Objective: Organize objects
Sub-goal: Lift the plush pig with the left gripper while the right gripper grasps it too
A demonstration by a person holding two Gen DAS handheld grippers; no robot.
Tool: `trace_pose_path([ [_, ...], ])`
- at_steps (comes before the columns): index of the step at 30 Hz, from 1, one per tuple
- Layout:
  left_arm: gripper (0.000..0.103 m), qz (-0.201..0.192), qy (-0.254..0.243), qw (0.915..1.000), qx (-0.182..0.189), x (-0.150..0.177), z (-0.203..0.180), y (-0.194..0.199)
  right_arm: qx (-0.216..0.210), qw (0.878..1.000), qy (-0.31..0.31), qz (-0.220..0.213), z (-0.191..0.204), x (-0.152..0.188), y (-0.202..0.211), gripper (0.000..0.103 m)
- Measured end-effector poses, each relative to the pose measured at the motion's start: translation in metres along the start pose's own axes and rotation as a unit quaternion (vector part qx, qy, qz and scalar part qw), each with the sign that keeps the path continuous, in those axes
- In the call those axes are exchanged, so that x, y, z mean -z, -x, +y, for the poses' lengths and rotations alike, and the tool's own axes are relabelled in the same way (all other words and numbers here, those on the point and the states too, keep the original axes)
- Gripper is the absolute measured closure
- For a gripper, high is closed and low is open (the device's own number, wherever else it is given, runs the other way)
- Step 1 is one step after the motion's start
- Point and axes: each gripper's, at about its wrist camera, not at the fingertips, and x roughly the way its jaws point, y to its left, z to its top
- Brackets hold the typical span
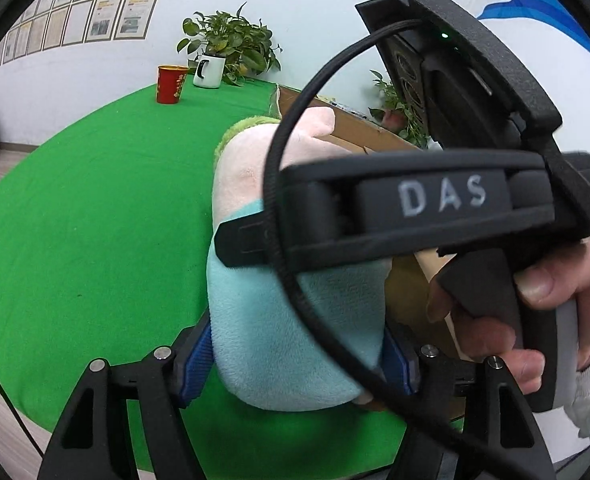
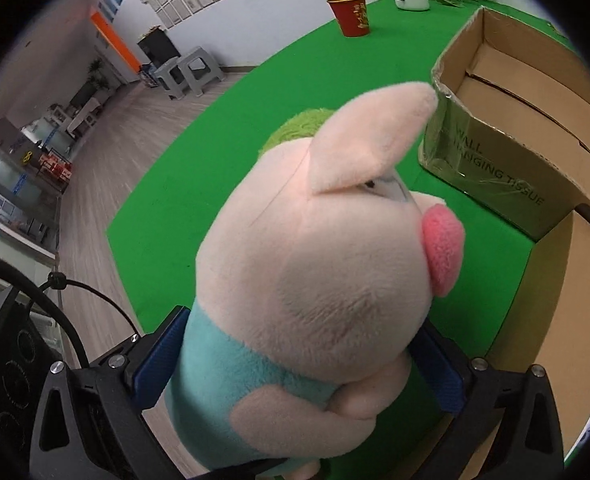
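Note:
A plush pig (image 2: 319, 272) with a pink head, teal shirt and green tuft is held above the green table. My right gripper (image 2: 299, 364) is shut on its teal body, blue pads (image 2: 157, 364) on both sides. My left gripper (image 1: 295, 364) is also shut on the pig's teal lower body (image 1: 279, 332). The right gripper's black body (image 1: 435, 208), held by a hand, crosses in front of the left wrist view. An open cardboard box (image 2: 535, 128) stands just right of the pig.
A red cup (image 1: 171, 84) and a white mug with a plant (image 1: 211, 70) stand at the far edge of the green table (image 1: 95, 200). Grey stools (image 2: 187, 72) and wood floor lie beyond the table's left edge.

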Motion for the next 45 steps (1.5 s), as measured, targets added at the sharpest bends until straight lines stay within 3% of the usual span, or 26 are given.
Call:
trace_pose_path([
  [8,0.035,-0.004,0.025,0.9995,0.016,0.001,0.011,0.001,0.039,0.999,0.025,-0.027,0.005,0.008,0.003,0.010],
  [19,0.040,-0.011,0.008,0.9999,0.004,0.001,-0.002,0.013,0.040,0.997,0.029,-0.060,0.012,-0.001,0.005,0.022],
  [24,0.041,-0.039,-0.032,0.9987,-0.009,-0.017,-0.025,0.036,0.024,0.993,0.028,-0.109,0.014,-0.005,0.033,0.024],
  [31,0.041,-0.097,-0.109,0.9893,-0.002,-0.080,-0.075,0.054,0.037,0.977,0.034,-0.208,0.005,-0.028,0.100,0.025],
  [35,0.041,-0.110,-0.140,0.9840,0.010,-0.123,-0.099,0.047,0.052,0.967,0.032,-0.247,-0.014,-0.052,0.135,0.025],
  [42,0.041,-0.106,-0.158,0.9815,0.021,-0.219,-0.126,0.005,0.055,0.963,0.017,-0.265,-0.058,-0.108,0.166,0.025],
  [45,0.041,-0.092,-0.158,0.9829,0.024,-0.242,-0.135,-0.015,0.056,0.965,0.008,-0.257,-0.074,-0.126,0.163,0.025],
])
